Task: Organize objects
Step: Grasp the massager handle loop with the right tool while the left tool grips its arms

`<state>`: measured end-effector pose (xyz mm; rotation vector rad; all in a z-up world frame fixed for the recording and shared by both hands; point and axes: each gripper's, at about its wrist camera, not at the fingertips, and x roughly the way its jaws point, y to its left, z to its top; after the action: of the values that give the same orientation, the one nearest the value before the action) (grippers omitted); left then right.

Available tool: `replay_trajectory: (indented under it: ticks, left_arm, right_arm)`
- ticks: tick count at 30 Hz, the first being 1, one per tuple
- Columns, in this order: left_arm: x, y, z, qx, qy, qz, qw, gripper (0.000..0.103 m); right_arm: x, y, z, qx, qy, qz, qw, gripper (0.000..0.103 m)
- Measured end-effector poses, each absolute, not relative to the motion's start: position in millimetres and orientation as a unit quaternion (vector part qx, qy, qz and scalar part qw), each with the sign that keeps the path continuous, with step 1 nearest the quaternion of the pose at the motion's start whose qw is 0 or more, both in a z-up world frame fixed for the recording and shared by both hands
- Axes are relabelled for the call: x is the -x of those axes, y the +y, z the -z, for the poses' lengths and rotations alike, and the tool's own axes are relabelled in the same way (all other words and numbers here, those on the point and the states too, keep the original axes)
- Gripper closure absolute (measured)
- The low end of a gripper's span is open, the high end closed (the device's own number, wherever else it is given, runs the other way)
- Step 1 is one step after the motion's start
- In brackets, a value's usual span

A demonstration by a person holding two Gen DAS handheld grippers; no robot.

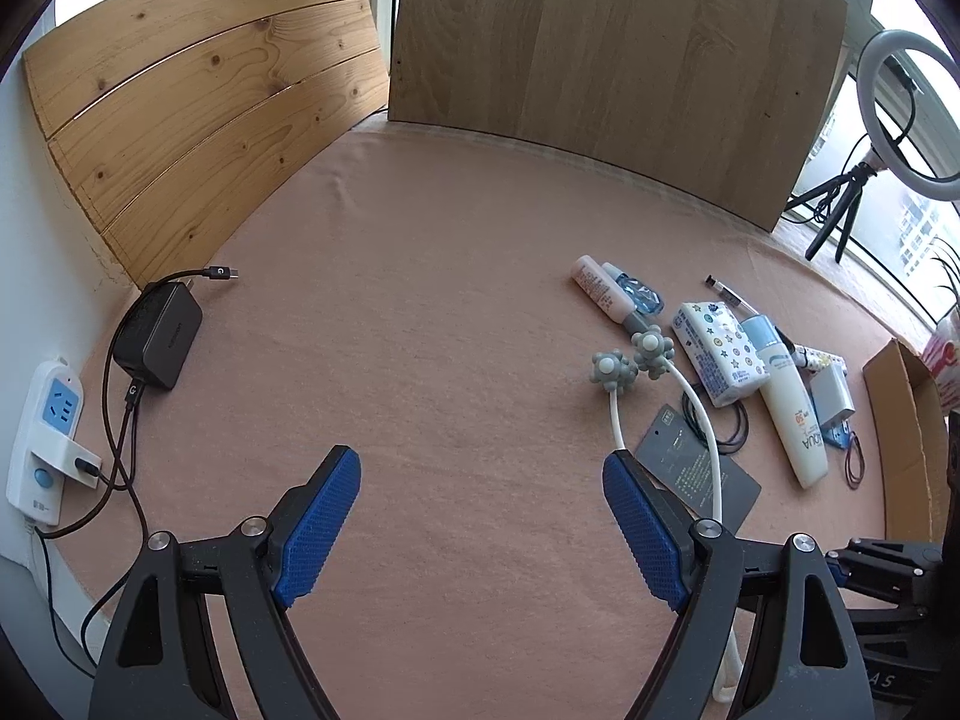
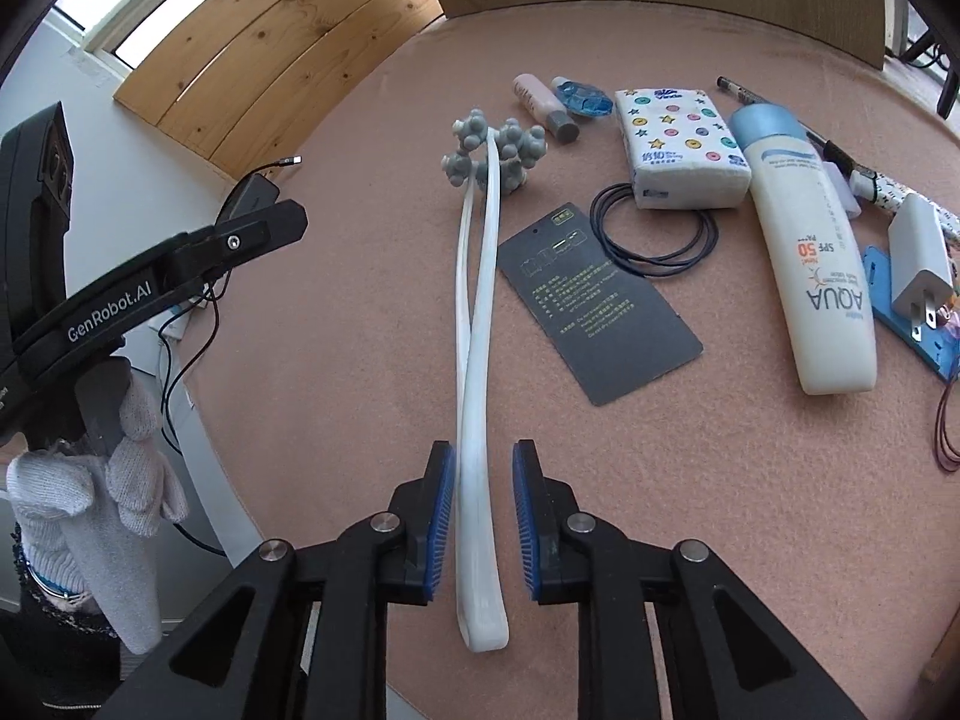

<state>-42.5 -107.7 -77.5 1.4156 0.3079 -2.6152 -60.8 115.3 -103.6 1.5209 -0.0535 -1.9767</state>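
- The massager [image 2: 477, 324], a white two-pronged handle with grey knobbly rollers at the far end, lay on the pink cloth [image 2: 360, 300], handle toward the camera, rollers near the small bottle [image 2: 543, 105].
- The right gripper [image 2: 483, 522] straddled the handle near its closed loop end; the left pad seemed to touch the handle, while a gap showed at the right pad, so it was loosened, not clamped.
- It looked light, smooth and springy; the two thin prongs would likely flex, and the roller end would droop if held only at the loop.
- A grip a little farther up both prongs would probably balance it better.
- The left gripper [image 1: 480, 522] hung wide apart over bare cloth, holding nothing.
- To the right lay a black card [image 2: 600, 306], hair ties [image 2: 654, 234], tissue pack [image 2: 681, 147], sunscreen [image 2: 816, 276] and plug [image 2: 921, 264].
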Motion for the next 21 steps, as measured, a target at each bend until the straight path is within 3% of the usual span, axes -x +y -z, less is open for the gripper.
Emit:
replay_trajectory:
  ticks: [15, 21]
  left_arm:
    - [77.4, -75.3, 101.4, -0.506, 0.133, 0.852, 0.005, 0.026]
    - [100.2, -58.4, 114.6, -0.523, 0.124, 0.843, -0.020, 0.038]
  right_arm:
    - [66.3, 108.9, 106.0, -0.583, 0.015, 0.755, 0.298, 0.077]
    - [49.3, 109.8, 107.3, -0.576, 0.036, 0.763, 0.292, 0.076]
